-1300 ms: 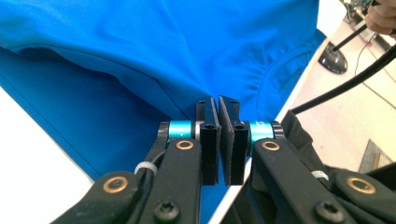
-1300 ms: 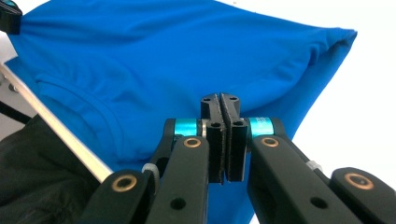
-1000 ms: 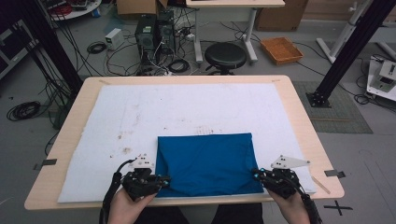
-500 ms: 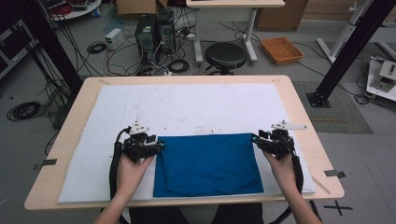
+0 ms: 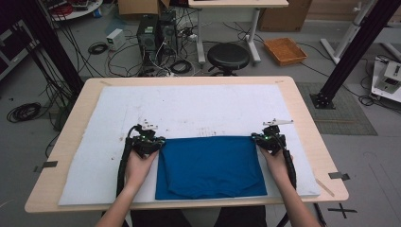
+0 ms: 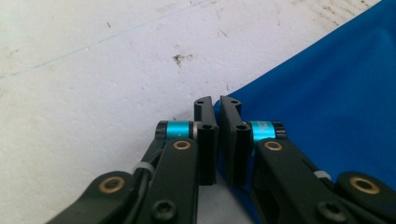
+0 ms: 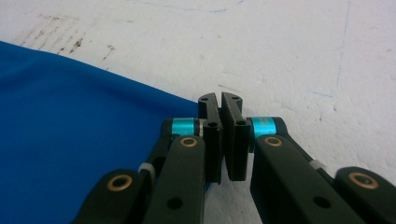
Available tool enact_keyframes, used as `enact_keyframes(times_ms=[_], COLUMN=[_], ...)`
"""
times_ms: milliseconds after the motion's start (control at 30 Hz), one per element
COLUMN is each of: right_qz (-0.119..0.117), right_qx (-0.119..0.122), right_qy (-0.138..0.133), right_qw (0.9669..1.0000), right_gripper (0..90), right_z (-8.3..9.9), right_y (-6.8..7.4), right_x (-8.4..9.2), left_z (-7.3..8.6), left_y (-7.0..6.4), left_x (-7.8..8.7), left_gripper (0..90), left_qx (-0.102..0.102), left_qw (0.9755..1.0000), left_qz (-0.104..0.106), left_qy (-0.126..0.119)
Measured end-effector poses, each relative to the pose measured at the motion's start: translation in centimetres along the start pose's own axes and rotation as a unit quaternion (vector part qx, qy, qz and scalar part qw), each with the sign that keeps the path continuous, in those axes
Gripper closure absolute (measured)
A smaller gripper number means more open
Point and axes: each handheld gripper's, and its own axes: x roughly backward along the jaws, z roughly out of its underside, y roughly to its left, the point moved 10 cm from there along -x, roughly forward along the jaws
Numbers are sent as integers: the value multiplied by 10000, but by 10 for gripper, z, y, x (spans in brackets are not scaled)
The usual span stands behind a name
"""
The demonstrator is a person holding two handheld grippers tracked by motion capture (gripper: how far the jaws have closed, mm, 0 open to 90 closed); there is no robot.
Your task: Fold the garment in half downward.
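Observation:
A blue cloth (image 5: 210,165) lies flat on the white mat (image 5: 198,106), near the table's front edge. My left gripper (image 5: 158,142) is at the cloth's far left corner. In the left gripper view its jaws (image 6: 216,103) are closed together, with the corner of the cloth (image 6: 327,84) pinched between them. My right gripper (image 5: 257,138) is at the far right corner. The right gripper view shows the jaws (image 7: 219,100) closed on the tip of the cloth (image 7: 70,126). Both grippers rest low on the mat.
The mat is stained with small dark specks (image 5: 208,130) just beyond the cloth. A wooden table rim (image 5: 302,123) surrounds the mat. Behind the table are a black stool (image 5: 228,56), computer towers (image 5: 153,30) and floor cables.
Both grippers moved from the cloth's near corners to its far corners, away from the person. The cloth's outline on the mat looks much the same.

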Motion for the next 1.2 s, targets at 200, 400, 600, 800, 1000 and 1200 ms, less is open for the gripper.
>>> enact_keyframes(times_ms=[200, 400, 600, 800, 1000, 1200], right_qz=[29, 101, 124, 188, 185, -223], right_qx=[79, 75, 77, 131, 395, 383], right_qy=[-155, -197, -285, -420, -863, -1082], right_qw=[9998, 9997, 9995, 9989, 9953, 9931], right_gripper=[881, 880, 877, 616, 451, 301], right_z=[-10, -24, -33, -36, -42, -39], right_y=[-5, -14, -20, -17, -7, 0], right_x=[-1, -11, -16, -6, 24, 48], left_z=[-9, -29, -38, -43, -50, -39], left_y=[7, 19, 23, 24, 11, -1], left_x=[-6, -17, -22, -10, 31, 65], left_gripper=[868, 868, 866, 641, 443, 393], left_qx=[-145, -95, -145, -139, -392, -589], left_qw=[9999, 9996, 9993, 9981, 9932, 9876], left_qz=[-91, -167, -189, -322, -264, -130], left_qy=[-2, -195, -303, -505, -1063, -1449])
